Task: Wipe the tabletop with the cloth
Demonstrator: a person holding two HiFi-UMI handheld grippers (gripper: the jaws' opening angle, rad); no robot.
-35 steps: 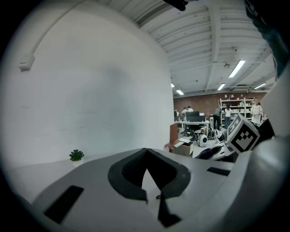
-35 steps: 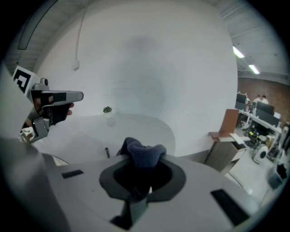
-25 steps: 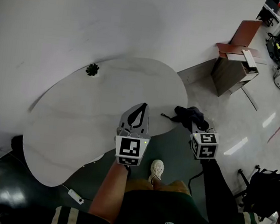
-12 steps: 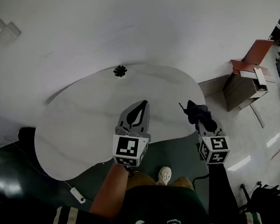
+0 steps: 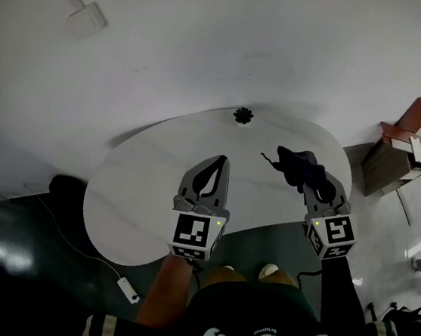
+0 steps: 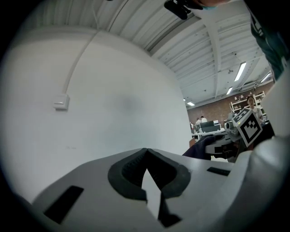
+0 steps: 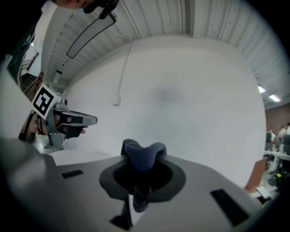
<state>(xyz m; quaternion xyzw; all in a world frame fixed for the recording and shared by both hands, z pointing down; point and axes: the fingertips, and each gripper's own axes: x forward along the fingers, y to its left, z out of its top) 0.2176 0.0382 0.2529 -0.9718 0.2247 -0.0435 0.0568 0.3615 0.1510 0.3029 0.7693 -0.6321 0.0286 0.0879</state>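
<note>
Navy cloth (image 5: pixel 296 165): bunched up and pinched in the right gripper's jaws, over the right part of the tabletop, centre-right in the head view; contact with the surface could not be told.
Right gripper (image 5: pixel 312 182): clenched on the cloth, with a fold bulging above its jaws.
Left gripper (image 5: pixel 216 163): jaws pressed together at the tips, nothing between them, over the table's middle.
Tabletop (image 5: pixel 131 192): white, rounded, mid-frame.
Small dark object (image 5: pixel 243 116): on the tabletop's far edge, upper centre.
</note>
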